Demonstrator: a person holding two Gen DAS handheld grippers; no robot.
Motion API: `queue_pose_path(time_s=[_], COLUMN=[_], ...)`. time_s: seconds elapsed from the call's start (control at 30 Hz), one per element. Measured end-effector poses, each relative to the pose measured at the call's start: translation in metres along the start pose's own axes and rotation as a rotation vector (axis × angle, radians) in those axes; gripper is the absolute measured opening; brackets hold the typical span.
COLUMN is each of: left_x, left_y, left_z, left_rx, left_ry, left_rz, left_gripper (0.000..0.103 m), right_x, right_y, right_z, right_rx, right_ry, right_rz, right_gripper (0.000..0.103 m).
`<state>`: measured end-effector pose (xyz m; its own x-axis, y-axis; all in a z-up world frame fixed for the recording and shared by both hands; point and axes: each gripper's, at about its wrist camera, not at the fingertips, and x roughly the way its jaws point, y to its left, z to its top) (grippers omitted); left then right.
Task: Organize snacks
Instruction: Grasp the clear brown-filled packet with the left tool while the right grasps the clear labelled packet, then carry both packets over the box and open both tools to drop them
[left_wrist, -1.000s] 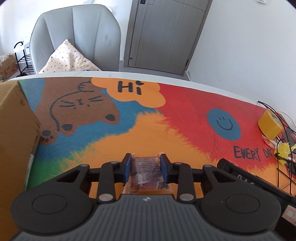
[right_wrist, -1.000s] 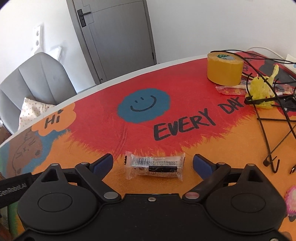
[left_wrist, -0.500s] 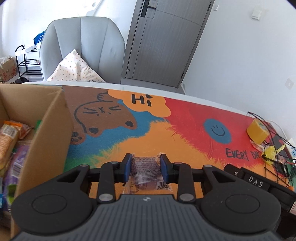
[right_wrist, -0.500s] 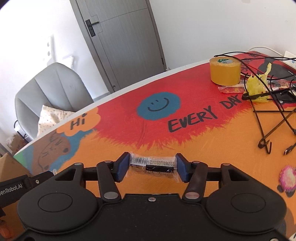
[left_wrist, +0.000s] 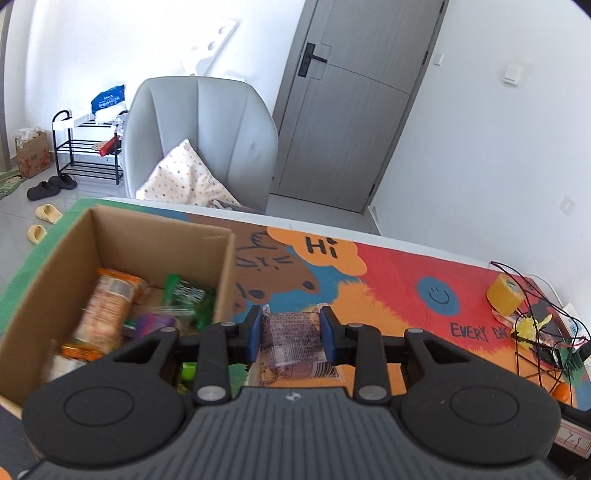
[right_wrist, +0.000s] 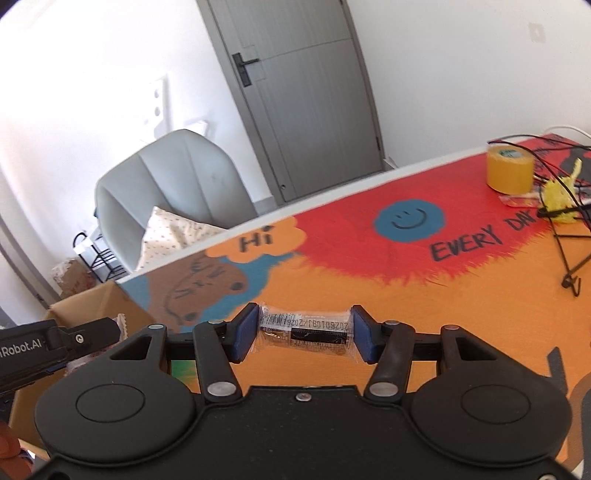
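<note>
My left gripper is shut on a clear-wrapped dark purple snack packet, held above the table just right of an open cardboard box. The box holds several snack packs, among them an orange one and a green one. My right gripper is shut on a clear-wrapped dark snack bar with a barcode, held crosswise above the orange part of the mat. In the right wrist view the box and the left gripper's body show at the left.
A colourful mat covers the table. A yellow tape roll, black wire rack and yellow wrapper sit at the right end. A grey chair with a cushion stands behind the table, near a grey door.
My right gripper closed on the snack bar and lifted it off the mat. My left gripper rose and moved left with its packet, bringing the open box into view.
</note>
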<state>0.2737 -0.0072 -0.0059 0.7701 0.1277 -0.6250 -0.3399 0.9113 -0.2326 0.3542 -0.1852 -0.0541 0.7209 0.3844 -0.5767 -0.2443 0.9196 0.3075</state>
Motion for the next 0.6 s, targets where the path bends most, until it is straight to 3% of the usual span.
queue_pose_path(time_s=[0.27,0.6], left_x=[-0.021,-0.008], left_y=[0.05,0.101], left_z=[0.01,0.02], left_rx=[-0.019,-0.057], left_ry=[-0.036,-0.018], left_rz=[0.047,0.069], left_gripper=[0.032,0.032], right_x=[-0.009,-0.001], right_y=[0.054,0.108], right_z=[-0.002,-0.008], right_rx=[-0.051,-0.108], right_ry=[-0.024,-0.022], right_rz=[0.09,0.172], right_gripper=[0.054,0.054])
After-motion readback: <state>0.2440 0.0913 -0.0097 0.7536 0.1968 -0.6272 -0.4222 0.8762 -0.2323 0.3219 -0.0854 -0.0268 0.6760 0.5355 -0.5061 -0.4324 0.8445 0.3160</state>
